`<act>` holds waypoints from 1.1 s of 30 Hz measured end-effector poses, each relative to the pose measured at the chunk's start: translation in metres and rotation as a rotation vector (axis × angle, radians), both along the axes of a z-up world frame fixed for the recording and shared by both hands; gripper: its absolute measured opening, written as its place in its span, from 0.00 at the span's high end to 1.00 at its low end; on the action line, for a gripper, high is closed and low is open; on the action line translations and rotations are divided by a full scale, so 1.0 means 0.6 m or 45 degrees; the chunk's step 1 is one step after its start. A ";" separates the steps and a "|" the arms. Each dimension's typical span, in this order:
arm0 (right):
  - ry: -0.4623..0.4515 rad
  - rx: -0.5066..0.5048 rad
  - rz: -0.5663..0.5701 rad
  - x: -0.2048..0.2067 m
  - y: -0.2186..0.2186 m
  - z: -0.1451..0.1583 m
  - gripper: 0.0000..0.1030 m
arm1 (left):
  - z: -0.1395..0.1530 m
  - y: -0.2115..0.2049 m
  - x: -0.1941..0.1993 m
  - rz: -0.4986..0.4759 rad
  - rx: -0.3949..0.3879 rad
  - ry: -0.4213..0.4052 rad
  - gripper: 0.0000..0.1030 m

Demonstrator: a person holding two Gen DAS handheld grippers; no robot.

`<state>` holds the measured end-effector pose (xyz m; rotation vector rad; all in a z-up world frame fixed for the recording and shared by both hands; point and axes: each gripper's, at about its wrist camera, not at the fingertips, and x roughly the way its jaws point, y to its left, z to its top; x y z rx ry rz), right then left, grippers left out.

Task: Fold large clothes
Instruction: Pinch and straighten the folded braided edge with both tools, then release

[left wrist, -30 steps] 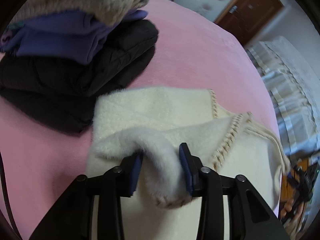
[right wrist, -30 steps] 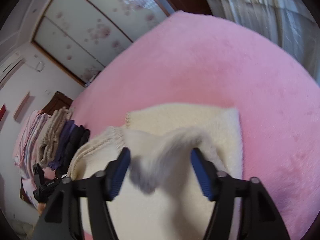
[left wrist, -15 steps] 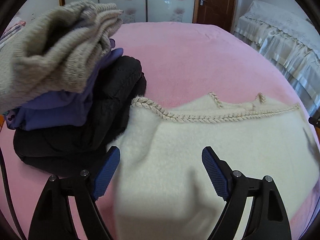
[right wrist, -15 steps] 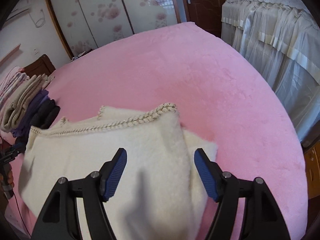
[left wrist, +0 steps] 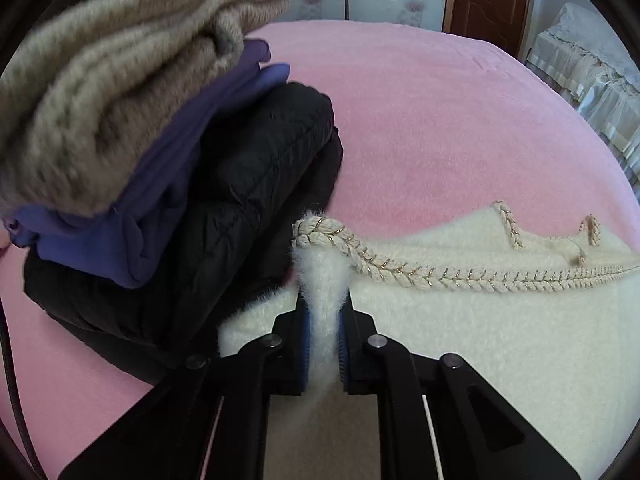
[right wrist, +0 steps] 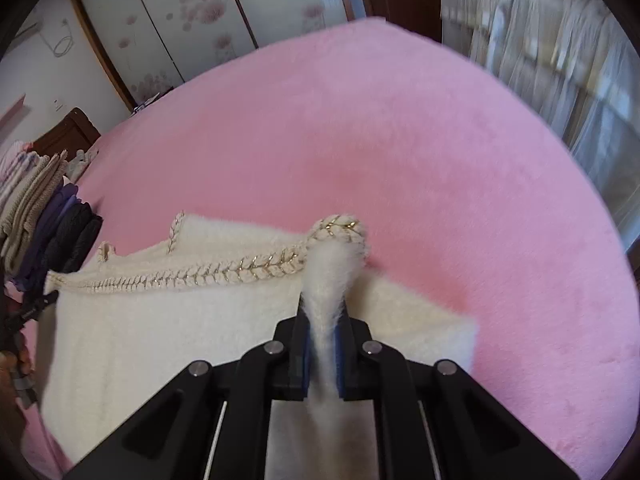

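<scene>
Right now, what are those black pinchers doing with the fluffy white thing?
A person is folding clothes with a pincher in each hand. The left gripper and the right gripper have just closed, each pinching a corner of the cream sweater on the pink blanket. A stack of folded clothes sits beside it.

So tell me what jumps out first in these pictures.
A fluffy cream garment with braided gold-flecked trim lies on the pink plush bedcover, each end pinched by the left gripper and right gripper. Beside it on the left sits a stack of folded clothes.
</scene>
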<state>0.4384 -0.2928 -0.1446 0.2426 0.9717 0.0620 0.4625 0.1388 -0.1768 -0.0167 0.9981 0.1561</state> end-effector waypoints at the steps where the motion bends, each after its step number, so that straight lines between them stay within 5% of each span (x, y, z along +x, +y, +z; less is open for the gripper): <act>1: -0.050 -0.027 -0.019 -0.009 0.003 0.012 0.93 | 0.006 -0.006 -0.002 0.007 0.027 -0.021 0.93; 6: -0.155 -0.045 -0.111 -0.014 -0.003 0.044 0.93 | 0.026 -0.016 0.012 0.058 0.069 -0.078 0.94; 14: 0.044 -0.167 -0.184 0.035 0.004 -0.042 0.91 | -0.047 -0.041 0.050 0.036 0.277 0.032 0.91; 19: 0.072 -0.219 -0.193 0.033 0.013 -0.037 0.79 | -0.051 -0.075 0.048 -0.006 0.475 0.056 0.74; 21: 0.081 -0.235 -0.194 0.026 0.017 -0.022 0.78 | -0.039 -0.087 0.033 -0.050 0.522 0.032 0.51; 24: 0.040 -0.190 -0.195 0.002 0.021 0.011 0.78 | -0.001 -0.097 -0.001 -0.104 0.466 -0.049 0.24; 33: -0.142 0.087 -0.134 -0.088 0.036 0.182 0.76 | 0.167 -0.141 -0.148 -0.249 0.188 -0.184 0.18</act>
